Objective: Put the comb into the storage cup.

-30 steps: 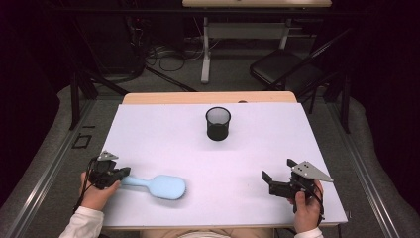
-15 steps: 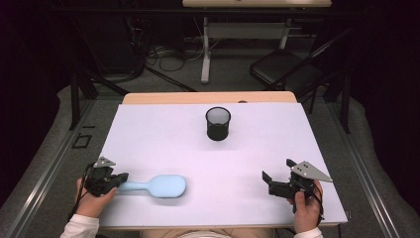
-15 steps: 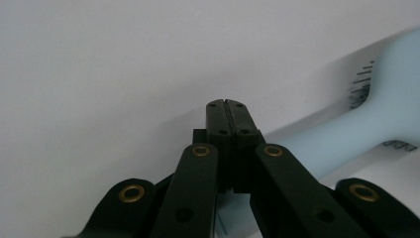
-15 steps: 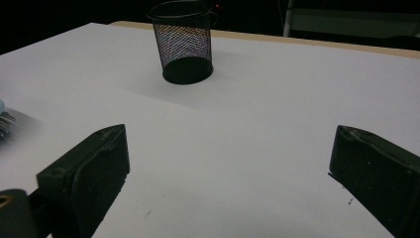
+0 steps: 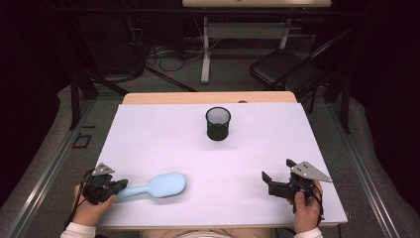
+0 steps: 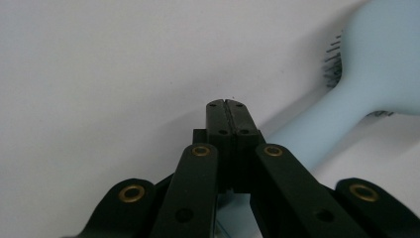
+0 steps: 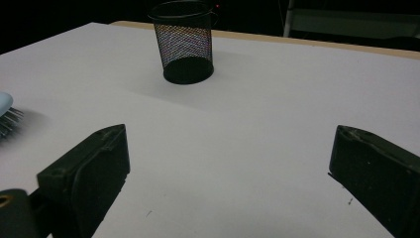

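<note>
A pale blue plastic hairbrush (image 5: 156, 186) with an oval paddle head lies flat on the white table, near its front left corner. Its back faces up; dark bristles (image 6: 333, 59) point down at the table and peek out from under the edge of the head. The rounded head points toward the table's middle, while the tapering handle (image 6: 309, 140) runs back toward the left edge.

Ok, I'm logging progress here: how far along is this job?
Barely begun. Done: nothing; the brush lies flat, far from the cup. In hand: the left gripper, jaws shut, sits beside the brush's handle, not gripping it. The right gripper stands open. Left: grasping and moving the brush.
</note>
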Demonstrator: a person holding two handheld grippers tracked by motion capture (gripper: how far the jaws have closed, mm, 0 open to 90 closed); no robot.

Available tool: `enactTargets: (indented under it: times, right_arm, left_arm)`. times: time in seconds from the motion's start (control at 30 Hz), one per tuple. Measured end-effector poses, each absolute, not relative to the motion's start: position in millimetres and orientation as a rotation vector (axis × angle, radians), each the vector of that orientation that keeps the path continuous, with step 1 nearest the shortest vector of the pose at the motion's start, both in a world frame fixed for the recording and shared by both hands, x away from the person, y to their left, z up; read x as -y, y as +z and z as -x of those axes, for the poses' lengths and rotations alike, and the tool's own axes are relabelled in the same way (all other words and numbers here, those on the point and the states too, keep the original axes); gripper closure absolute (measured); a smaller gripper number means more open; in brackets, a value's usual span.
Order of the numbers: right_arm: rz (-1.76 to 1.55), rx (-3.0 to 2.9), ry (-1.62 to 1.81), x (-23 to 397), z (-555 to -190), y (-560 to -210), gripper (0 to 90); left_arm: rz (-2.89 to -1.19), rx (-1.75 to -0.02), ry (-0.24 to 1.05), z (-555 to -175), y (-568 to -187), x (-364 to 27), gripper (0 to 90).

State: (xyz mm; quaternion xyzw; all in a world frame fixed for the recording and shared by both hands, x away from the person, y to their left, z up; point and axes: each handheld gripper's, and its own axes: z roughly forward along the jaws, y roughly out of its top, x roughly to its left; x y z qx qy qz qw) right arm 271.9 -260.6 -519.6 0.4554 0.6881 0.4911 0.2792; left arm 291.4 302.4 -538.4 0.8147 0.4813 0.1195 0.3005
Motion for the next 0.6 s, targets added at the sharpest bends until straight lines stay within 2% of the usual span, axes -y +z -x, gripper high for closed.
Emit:
enactTargets:
  times: [0.6]
  right_arm:
    - [-1.223, -1.849, 1.317, 259.8, -271.2, -519.5, 2.0]
  left_arm:
    - [-2.192, -1.238, 0.311, -270.8, -539.9, -296.6, 90.0]
